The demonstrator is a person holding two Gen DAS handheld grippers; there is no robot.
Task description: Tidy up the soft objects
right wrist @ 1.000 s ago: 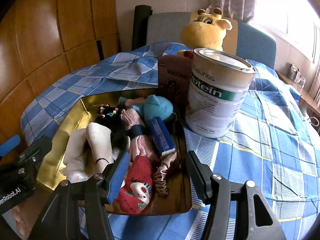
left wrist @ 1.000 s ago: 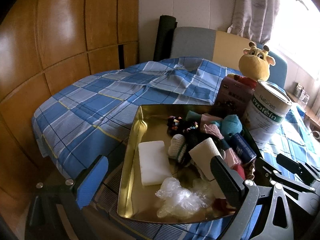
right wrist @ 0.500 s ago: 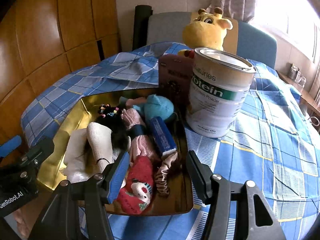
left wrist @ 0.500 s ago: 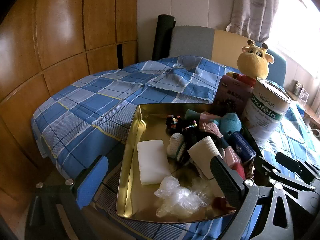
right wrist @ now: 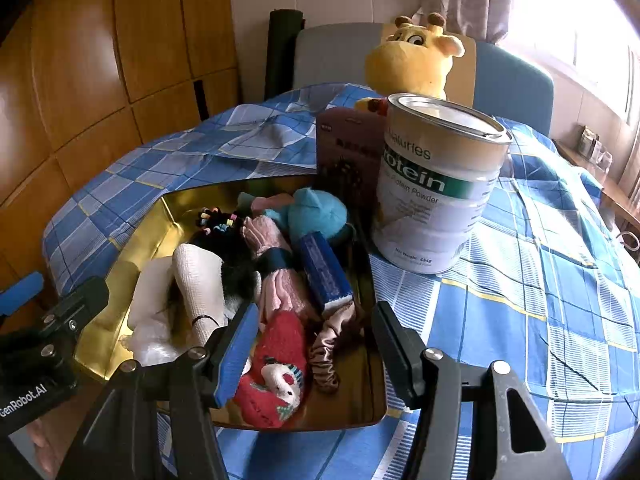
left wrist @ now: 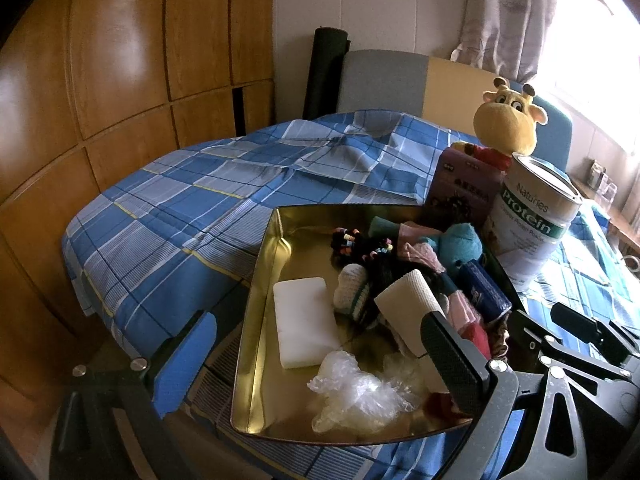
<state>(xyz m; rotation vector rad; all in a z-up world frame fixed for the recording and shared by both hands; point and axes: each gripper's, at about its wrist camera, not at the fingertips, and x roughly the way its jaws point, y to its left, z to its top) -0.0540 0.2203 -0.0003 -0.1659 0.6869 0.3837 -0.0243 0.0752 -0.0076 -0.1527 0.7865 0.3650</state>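
Observation:
A gold metal tray (left wrist: pixel 256 300) (right wrist: pixel 360 408) sits on the blue checked bedspread, filled with soft things: a white sponge block (left wrist: pixel 306 326), crumpled clear plastic (left wrist: pixel 356 396), a white bandage roll (left wrist: pixel 408 300) (right wrist: pixel 200 280), a teal plush (left wrist: pixel 460 242) (right wrist: pixel 320 210), pink socks (right wrist: pixel 276 268), a red Christmas sock (right wrist: pixel 276 368), a scrunchie (right wrist: pixel 330 344) and a blue packet (right wrist: pixel 324 272). My left gripper (left wrist: pixel 316 360) is open, hovering over the tray's near edge. My right gripper (right wrist: pixel 316 356) is open above the red sock and scrunchie, empty.
A protein powder tin (right wrist: pixel 436 184) (left wrist: pixel 532 220) and a purple box (right wrist: pixel 348 160) stand just behind the tray's right side. A yellow giraffe plush (right wrist: pixel 412 60) (left wrist: pixel 506 124) sits behind them. Wooden wardrobe panels (left wrist: pixel 120 80) line the left.
Both views have shifted only slightly; the grippers stay open and nothing in the tray has moved.

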